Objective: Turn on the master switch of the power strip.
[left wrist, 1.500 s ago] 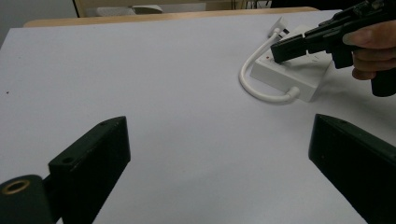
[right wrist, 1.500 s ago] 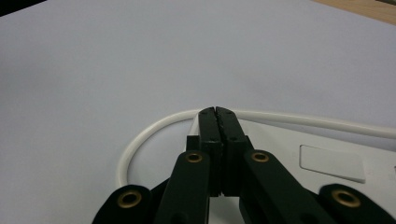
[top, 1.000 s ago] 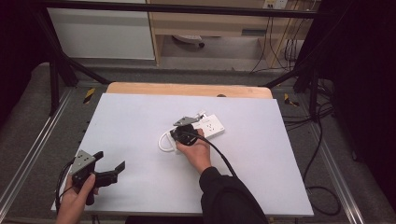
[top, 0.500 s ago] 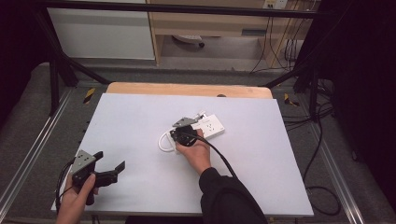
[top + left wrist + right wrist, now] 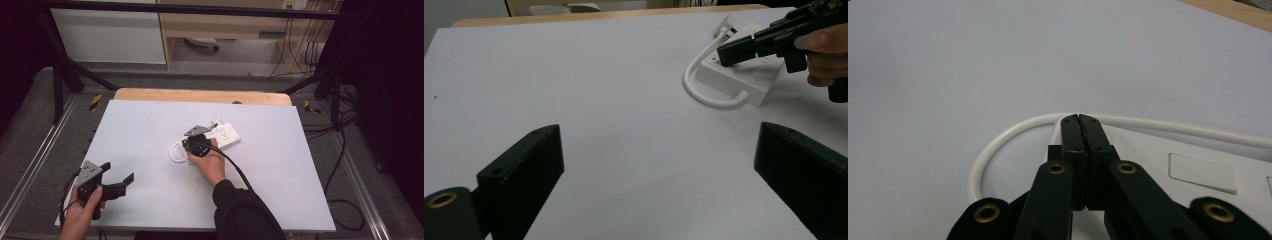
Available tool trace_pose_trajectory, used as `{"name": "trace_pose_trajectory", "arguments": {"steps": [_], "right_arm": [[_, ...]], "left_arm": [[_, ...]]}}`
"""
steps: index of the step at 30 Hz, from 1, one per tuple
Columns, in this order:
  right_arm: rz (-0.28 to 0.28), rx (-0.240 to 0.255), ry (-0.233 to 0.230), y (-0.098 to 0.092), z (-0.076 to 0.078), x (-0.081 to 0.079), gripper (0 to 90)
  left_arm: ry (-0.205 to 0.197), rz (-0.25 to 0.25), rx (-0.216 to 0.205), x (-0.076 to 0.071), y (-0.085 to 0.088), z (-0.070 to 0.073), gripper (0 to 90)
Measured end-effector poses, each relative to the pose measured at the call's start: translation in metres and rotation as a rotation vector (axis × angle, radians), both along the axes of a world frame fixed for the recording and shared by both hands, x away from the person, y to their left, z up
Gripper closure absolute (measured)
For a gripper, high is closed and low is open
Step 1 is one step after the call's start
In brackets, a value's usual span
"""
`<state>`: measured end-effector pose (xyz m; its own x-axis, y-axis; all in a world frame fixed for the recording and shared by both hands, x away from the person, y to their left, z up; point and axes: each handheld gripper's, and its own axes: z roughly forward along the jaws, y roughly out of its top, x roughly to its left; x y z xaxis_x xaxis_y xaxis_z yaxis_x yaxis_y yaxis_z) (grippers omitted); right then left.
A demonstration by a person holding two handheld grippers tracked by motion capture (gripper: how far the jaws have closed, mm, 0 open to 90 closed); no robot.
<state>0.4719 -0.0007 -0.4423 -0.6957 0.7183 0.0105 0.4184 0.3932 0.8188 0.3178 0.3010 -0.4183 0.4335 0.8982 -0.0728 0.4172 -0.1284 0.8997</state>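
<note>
Right gripper view: right hand-held gripper (image 5: pixel 1081 120) closed, empty, tips over power strip (image 5: pixel 1198 165) edge. Left hand-held gripper (image 5: pixel 659 165) wide open above surface (image 5: pixel 599 100).

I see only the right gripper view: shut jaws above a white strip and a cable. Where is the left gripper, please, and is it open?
Observer: The left gripper is at the near left corner of the table, far from the strip.
Operator: Is it open?
Observer: Yes, its jaws are wide apart, with nothing between them.
Operator: Where does the cable end?
Observer: The cable loops round to a plug by the strip's far end.
</note>
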Motion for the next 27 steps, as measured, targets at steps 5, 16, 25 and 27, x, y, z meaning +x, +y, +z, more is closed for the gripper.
{"name": "trace_pose_trajectory", "arguments": {"steps": [5, 16, 25, 27], "right_arm": [[0.0, -0.006, 0.002, 0.0005, 0.0001, 0.0, 90.0], [0.004, -0.023, 0.007, 0.0015, 0.0017, 0.0006, 90.0], [-0.001, -0.017, 0.017, 0.0016, 0.0024, 0.002, 90.0], [-0.004, -0.02, 0.022, 0.0018, 0.0029, 0.002, 90.0]], "left_arm": [[0.0, -0.001, 0.001, 0.0, -0.0001, 0.0, 5.8], [0.0, 0.0, -0.002, 0.0001, 0.0004, 0.0001, 5.8], [-0.005, 0.017, -0.009, 0.0003, 0.0027, 0.0008, 6.5], [-0.007, 0.014, -0.006, 0.0004, 0.0026, 0.001, 6.4]]}}
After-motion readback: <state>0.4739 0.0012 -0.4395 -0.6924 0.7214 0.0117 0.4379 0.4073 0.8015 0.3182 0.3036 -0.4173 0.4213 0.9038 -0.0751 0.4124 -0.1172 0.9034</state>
